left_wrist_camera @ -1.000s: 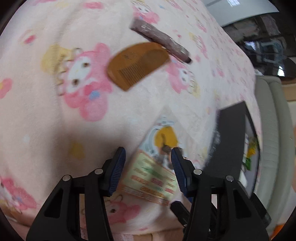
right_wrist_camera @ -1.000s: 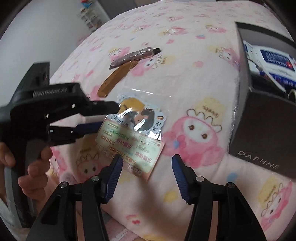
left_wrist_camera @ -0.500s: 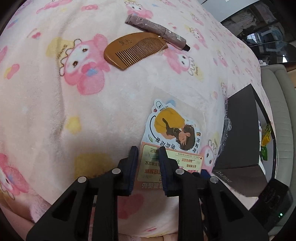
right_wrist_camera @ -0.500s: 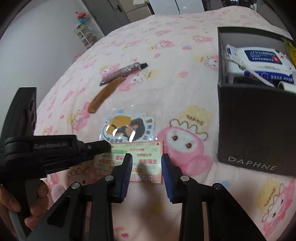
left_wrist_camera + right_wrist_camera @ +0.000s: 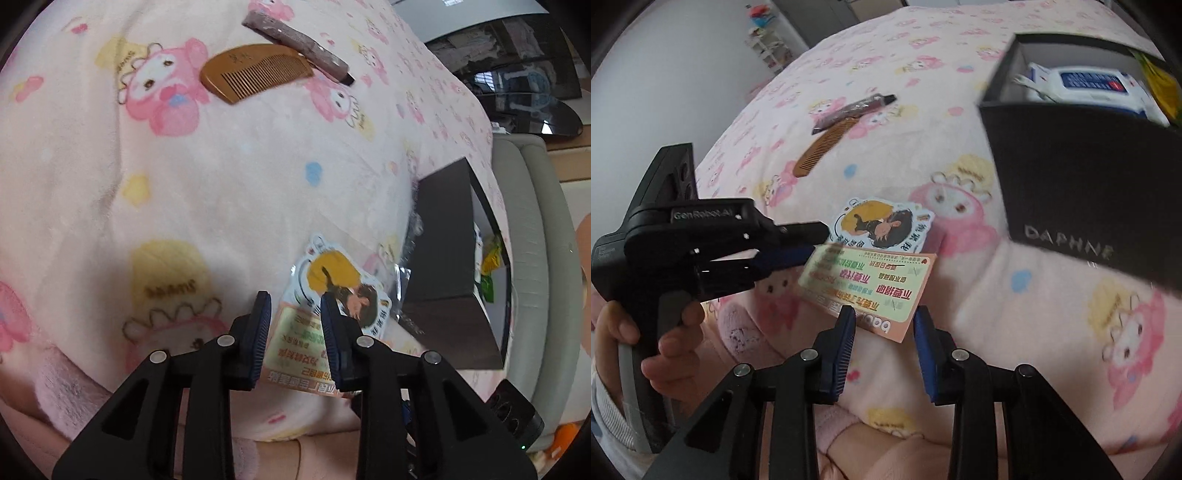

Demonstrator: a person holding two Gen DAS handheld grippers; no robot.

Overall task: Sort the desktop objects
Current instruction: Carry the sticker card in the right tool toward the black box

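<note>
A packet with a green-and-orange card and a cartoon sticker point(image 5: 325, 295) point(image 5: 871, 273) is tilted up off the pink blanket. My left gripper point(image 5: 295, 310) has its narrow-set jaws on either side of the packet; in the right wrist view its fingers point(image 5: 798, 251) pinch the packet's left edge. My right gripper point(image 5: 884, 325) is partly open, with the card's near edge between its fingers, not clamped. A wooden comb point(image 5: 258, 72) point(image 5: 823, 144) and a dark tube point(image 5: 299, 37) point(image 5: 853, 109) lie farther back.
A black DAPHNE box point(image 5: 1071, 177) point(image 5: 447, 266) stands at the right, holding a wipes pack point(image 5: 1086, 83) and a yellow-green packet point(image 5: 489, 258). A grey sofa point(image 5: 535, 258) lies beyond the blanket's right edge. The blanket's front edge drops off near both grippers.
The left gripper narrowed from wide open onto the packet and has lifted it, tilting it up and toward the box. The right gripper narrowed, then opened a little around the card's near edge.
</note>
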